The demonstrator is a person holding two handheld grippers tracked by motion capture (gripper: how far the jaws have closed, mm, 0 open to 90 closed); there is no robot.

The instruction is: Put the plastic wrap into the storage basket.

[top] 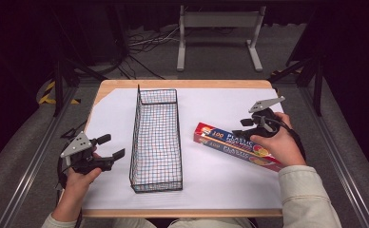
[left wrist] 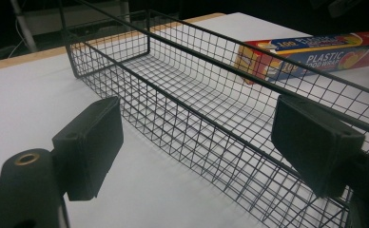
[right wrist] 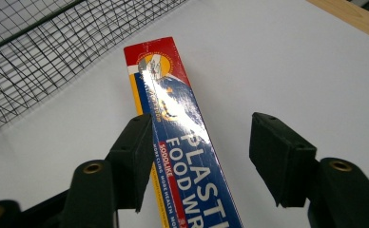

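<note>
A long red and blue plastic food wrap box (top: 220, 140) lies flat on the white sheet, right of the wire basket (top: 136, 137). My right gripper (top: 242, 128) hovers over the box's middle with its jaws open. In the right gripper view the box (right wrist: 173, 99) runs up between the two pads, and the right pad (right wrist: 277, 156) stands well off it. My left gripper (top: 112, 146) rests at the table's left edge, open and with nothing between its pads, pointing at the basket's long side (left wrist: 173, 95). The box (left wrist: 311, 54) shows beyond the basket.
The black wire basket is long, narrow and holds nothing; it stands lengthwise left of centre. A white sheet (top: 220, 190) covers the wooden table (top: 182, 83). Metal frame rails run along both table sides, and a grey stand (top: 218, 28) and cables sit on the floor beyond.
</note>
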